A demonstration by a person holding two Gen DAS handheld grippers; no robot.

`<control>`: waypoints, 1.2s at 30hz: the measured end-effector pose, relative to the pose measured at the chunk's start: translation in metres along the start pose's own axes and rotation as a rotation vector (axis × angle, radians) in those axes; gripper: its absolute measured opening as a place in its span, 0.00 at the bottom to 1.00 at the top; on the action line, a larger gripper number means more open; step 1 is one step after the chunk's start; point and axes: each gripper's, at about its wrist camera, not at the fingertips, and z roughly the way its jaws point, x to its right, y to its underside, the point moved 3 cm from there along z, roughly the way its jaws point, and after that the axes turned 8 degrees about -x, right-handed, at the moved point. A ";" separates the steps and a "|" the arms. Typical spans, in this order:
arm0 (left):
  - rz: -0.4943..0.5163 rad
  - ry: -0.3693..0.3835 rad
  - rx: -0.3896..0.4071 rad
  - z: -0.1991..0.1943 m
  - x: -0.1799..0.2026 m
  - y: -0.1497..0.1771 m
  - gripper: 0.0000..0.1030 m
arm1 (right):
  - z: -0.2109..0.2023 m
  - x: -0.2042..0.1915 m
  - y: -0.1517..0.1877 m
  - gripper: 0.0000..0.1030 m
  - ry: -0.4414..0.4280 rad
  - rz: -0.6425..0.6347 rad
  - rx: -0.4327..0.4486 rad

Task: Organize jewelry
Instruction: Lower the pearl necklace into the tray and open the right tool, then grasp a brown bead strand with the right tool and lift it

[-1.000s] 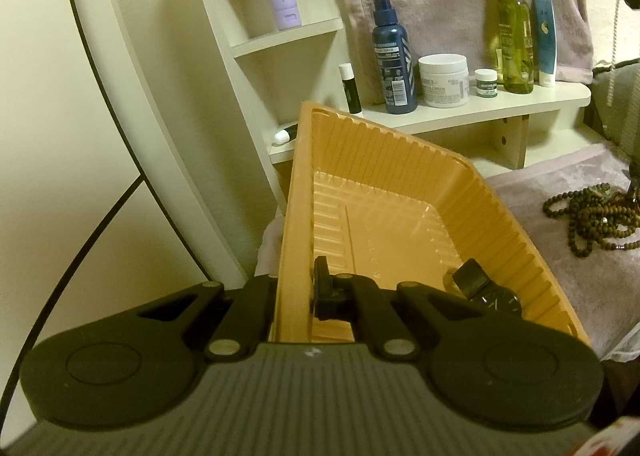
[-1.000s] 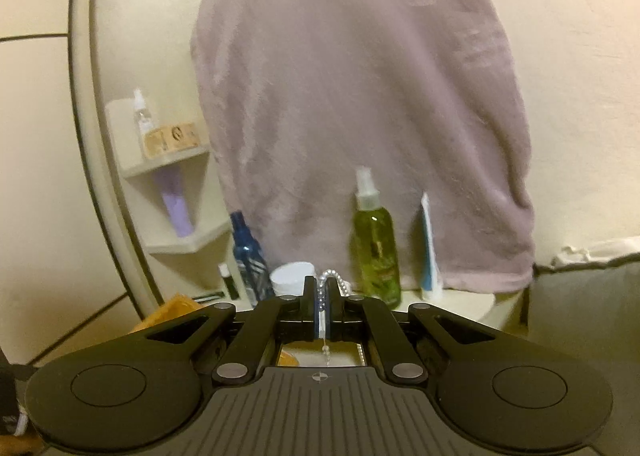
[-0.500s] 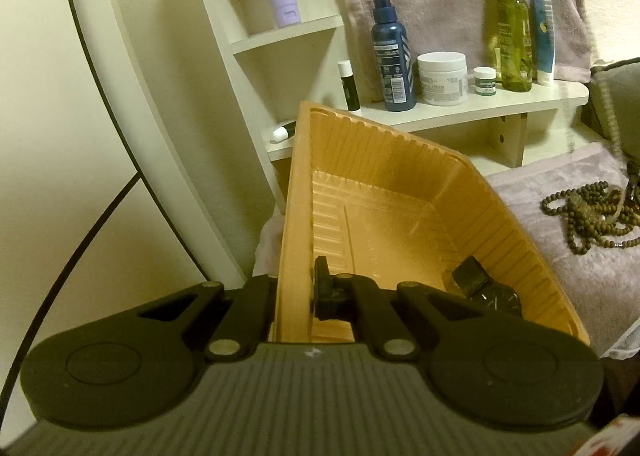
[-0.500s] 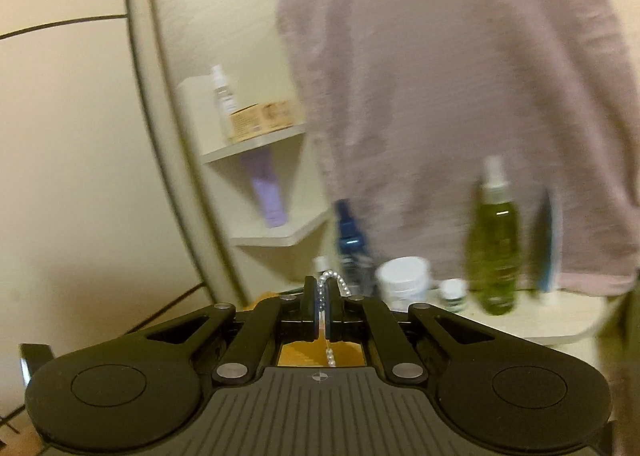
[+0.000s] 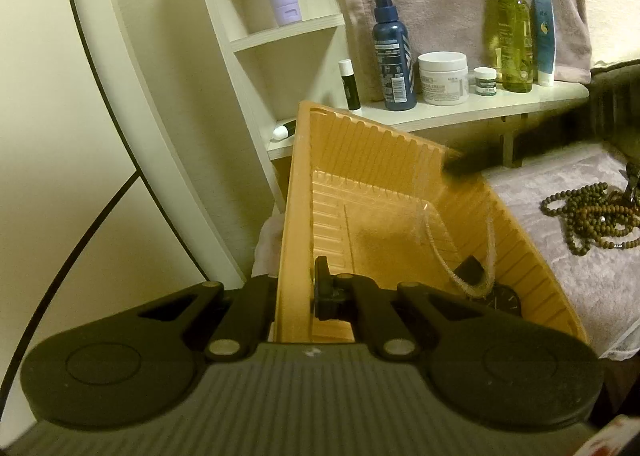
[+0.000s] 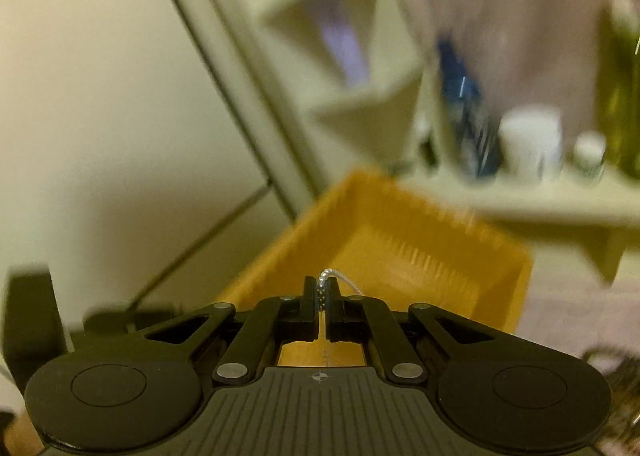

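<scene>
The right tongs (image 6: pixel 321 292) pinch a limp, light silver chain (image 6: pixel 332 279) at its bend, dangling over the orange tray (image 5: pixel 404 215). The left tongs (image 5: pixel 298 284) clamp the tray's 9 o'clock wall. A wooden bead necklace (image 5: pixel 588 215) lies at 3 o'clock; it would sag and tangle, so hold it mid-loop.

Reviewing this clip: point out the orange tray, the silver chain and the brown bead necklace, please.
orange tray (image 5: pixel 292 215): left wrist view, bare left wall.
silver chain (image 6: pixel 329 275): right wrist view, loop above the shut jaws.
brown bead necklace (image 5: pixel 592 215): left wrist view, middle of the pile.
</scene>
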 end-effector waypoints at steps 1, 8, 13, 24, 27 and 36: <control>0.000 0.000 0.000 0.000 0.000 0.000 0.03 | 0.003 0.001 0.006 0.03 0.003 0.003 -0.015; 0.001 0.002 -0.002 0.000 0.000 0.000 0.03 | -0.002 0.011 0.033 0.18 0.043 0.024 -0.068; 0.002 0.000 -0.003 0.001 0.000 0.000 0.02 | -0.029 0.023 0.035 0.37 0.120 0.048 0.005; 0.013 -0.008 -0.004 0.000 0.002 -0.001 0.03 | -0.106 0.073 0.077 0.39 0.420 0.144 0.130; 0.015 -0.011 -0.004 -0.001 0.003 -0.001 0.03 | -0.119 0.084 0.090 0.39 0.489 0.145 0.129; 0.024 -0.016 -0.010 -0.001 0.004 -0.002 0.03 | -0.123 0.097 0.119 0.39 0.580 0.087 0.053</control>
